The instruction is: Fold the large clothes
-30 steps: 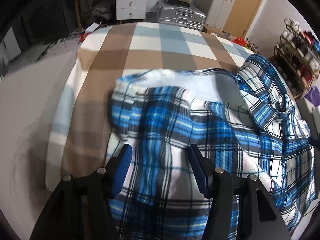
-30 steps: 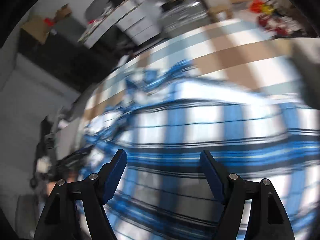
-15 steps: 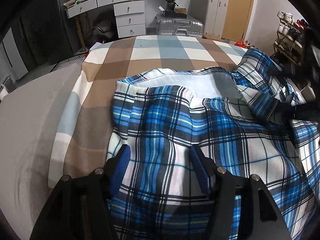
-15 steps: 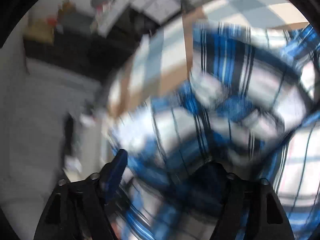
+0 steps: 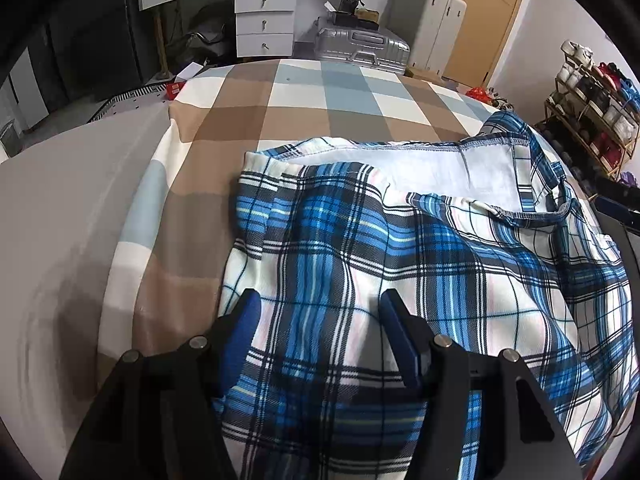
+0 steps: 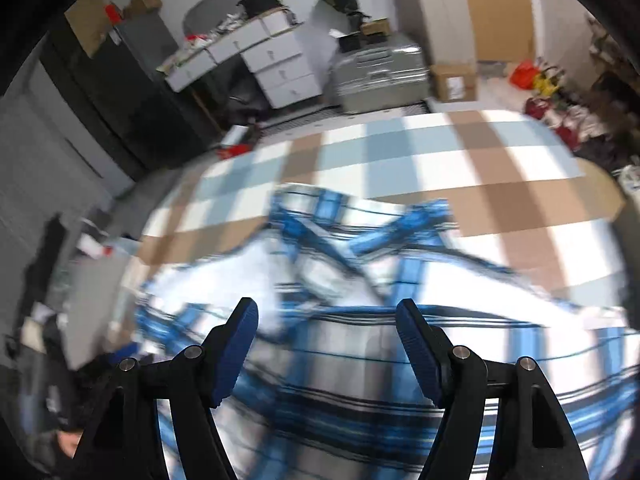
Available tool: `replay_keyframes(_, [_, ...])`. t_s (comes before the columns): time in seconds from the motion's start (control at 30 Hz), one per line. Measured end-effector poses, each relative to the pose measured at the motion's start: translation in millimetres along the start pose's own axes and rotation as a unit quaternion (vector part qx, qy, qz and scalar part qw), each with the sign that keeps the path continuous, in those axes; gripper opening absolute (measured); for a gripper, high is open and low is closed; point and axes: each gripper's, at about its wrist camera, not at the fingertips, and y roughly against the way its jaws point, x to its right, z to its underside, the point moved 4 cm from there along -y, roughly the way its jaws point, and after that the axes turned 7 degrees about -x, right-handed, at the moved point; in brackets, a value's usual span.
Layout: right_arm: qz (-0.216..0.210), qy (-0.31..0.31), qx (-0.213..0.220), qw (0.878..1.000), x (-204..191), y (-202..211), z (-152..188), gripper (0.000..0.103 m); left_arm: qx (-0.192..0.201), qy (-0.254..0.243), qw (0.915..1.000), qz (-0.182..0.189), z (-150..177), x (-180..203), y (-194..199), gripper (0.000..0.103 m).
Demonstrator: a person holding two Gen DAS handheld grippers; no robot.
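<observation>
One blue, white and black plaid shirt (image 5: 400, 248) lies crumpled on a bed spread with a checked cover (image 5: 248, 120) of brown, pale blue and cream squares. Part of the shirt is turned back, showing its plain pale inside along a stitched edge. The near end of the shirt runs out of the bottom of both views, so its full outline cannot be made out, and in the right wrist view the cloth (image 6: 360, 320) is smeared by motion blur, with collar and folds hard to separate.

The left hand-held gripper (image 5: 316, 308) hangs over the shirt with its two blue pads apart and nothing pinched between them. The right hand-held gripper (image 6: 326, 316) likewise stands with its jaws apart above the cloth, gripping nothing; they have just been shifting a little in width.

Past the bed stand one white desk with drawers (image 5: 256, 12), one silver suitcase (image 5: 360, 46) lying flat, one tall pale suitcase (image 5: 432, 28) and a shoe rack (image 5: 592, 108), its right side cut off.
</observation>
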Motion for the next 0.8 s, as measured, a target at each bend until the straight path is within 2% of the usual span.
replay_keyframes(0.1, [0.015, 0.006, -0.003, 1.000, 17, -3, -1, 0.072, 0.000, -0.002, 1.0000, -0.005, -1, -1, 2, 0.057])
replay_keyframes(0.2, [0.032, 0.059, -0.011, 0.998, 7, -7, 4, 0.072, 0.001, -0.002, 0.9999, -0.010, -4, -3, 3, 0.057])
replay_keyframes(0.3, [0.061, 0.136, -0.012, 0.989, -14, -20, 5, 0.072, -0.001, 0.000, 0.9999, -0.015, -5, -6, 2, 0.057])
replay_keyframes(0.43, [0.104, 0.196, -0.011, 0.975, -24, -35, 7, 0.072, -0.005, 0.004, 0.9999, -0.013, -4, -8, 1, 0.057])
replay_keyframes(0.57, [0.126, 0.202, -0.030, 0.971, -14, -49, 5, 0.072, -0.007, 0.000, 0.9999, -0.014, -2, -9, 1, 0.057])
replay_keyframes(0.8, [0.112, 0.130, -0.032, 0.985, 18, -38, 15, 0.073, 0.002, 0.007, 0.9999, -0.013, -7, -12, 4, 0.057])
